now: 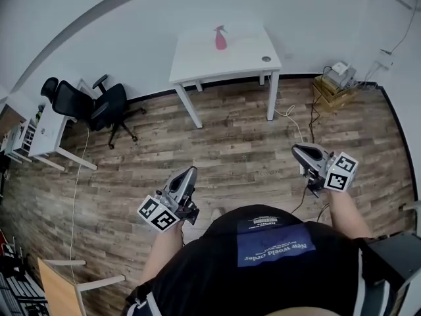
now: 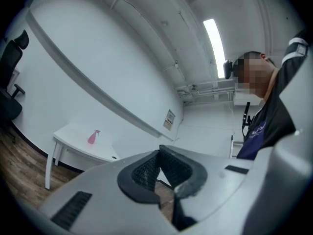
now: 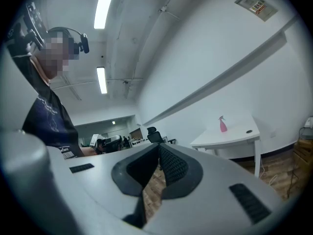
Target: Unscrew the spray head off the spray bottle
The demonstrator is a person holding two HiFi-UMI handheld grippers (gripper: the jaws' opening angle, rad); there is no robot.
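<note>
Closest to me, the person stands on the wood floor point(image 1: 237, 150) with both tools held out at waist height. The left gripper point(image 1: 189, 175) has its jaws pressed together with nothing between them, as its own view shows where the ribbed pads meet point(image 2: 159, 153). The right gripper point(image 1: 300, 151) is in the same state, jaws closed on nothing point(image 3: 159, 151). Both tools angle inward toward each other. A wide stretch of bare floor lies ahead of them, with a black office chair point(image 1: 99, 104) off to the left and a box point(image 1: 332, 91) by the wall on the right. Beyond the floor is a white table point(image 1: 197, 71) set against the far wall. The pink spray bottle point(image 1: 220, 39) stands upright near the back of the table, well apart from both tools. Its long axis is vertical and the spray head point(image 1: 219, 28) is on top, though it is too small to tell which way the nozzle faces. The bottle lies ahead of and between the two hands. In the left gripper view it sits to the left of the jaws point(image 2: 93, 137), and in the right gripper view to the right point(image 3: 223, 125), so neither tool is aimed at it. I'd judge the left hand only slightly nearer. The floor must be crossed before any grip, so the unscrewing has not begun.
</note>
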